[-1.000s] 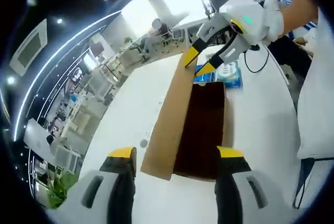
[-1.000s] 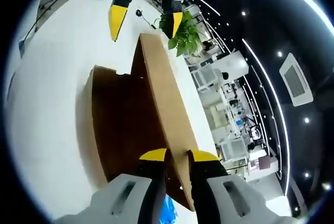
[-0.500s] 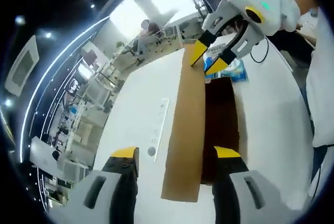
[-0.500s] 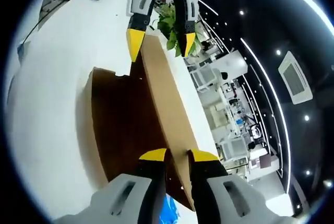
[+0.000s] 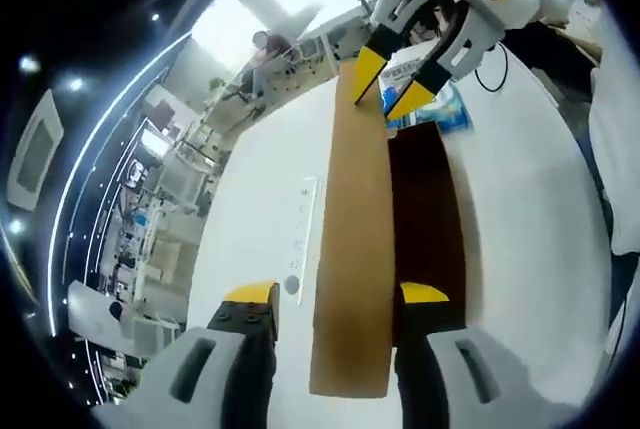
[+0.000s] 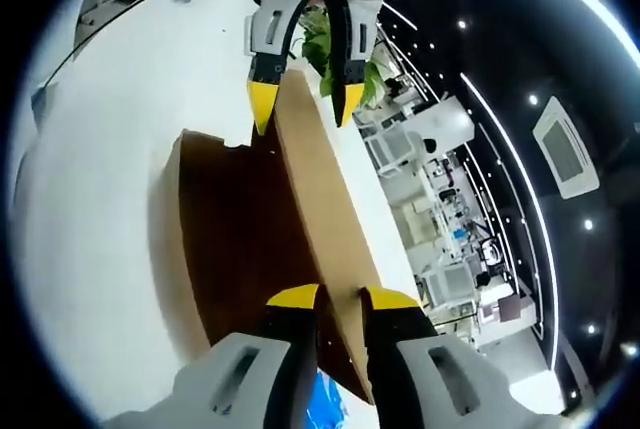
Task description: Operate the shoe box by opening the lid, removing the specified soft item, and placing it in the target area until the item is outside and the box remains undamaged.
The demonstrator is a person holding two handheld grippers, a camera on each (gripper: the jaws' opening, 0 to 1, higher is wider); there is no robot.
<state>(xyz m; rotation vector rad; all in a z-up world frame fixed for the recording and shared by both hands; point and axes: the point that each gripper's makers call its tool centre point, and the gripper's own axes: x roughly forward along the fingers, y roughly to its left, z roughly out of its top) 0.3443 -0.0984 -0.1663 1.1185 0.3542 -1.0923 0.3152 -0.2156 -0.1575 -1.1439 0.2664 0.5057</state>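
White table (image 5: 260,209) is bearing the shoe box (image 5: 430,219); its raised lid (image 5: 355,249) is running lengthwise between the left gripper (image 5: 335,299)'s spread jaws, while the right gripper (image 6: 342,299) is pinching its far end.

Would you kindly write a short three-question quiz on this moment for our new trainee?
1. True or false: the right gripper is shut on the lid.
2. The left gripper's jaws stand: A) astride the lid edge, open; B) inside the box; C) on the blue pack.
3. Fill in: the lid stands raised on ____.

Key: 1 true; 2 A; 3 edge.
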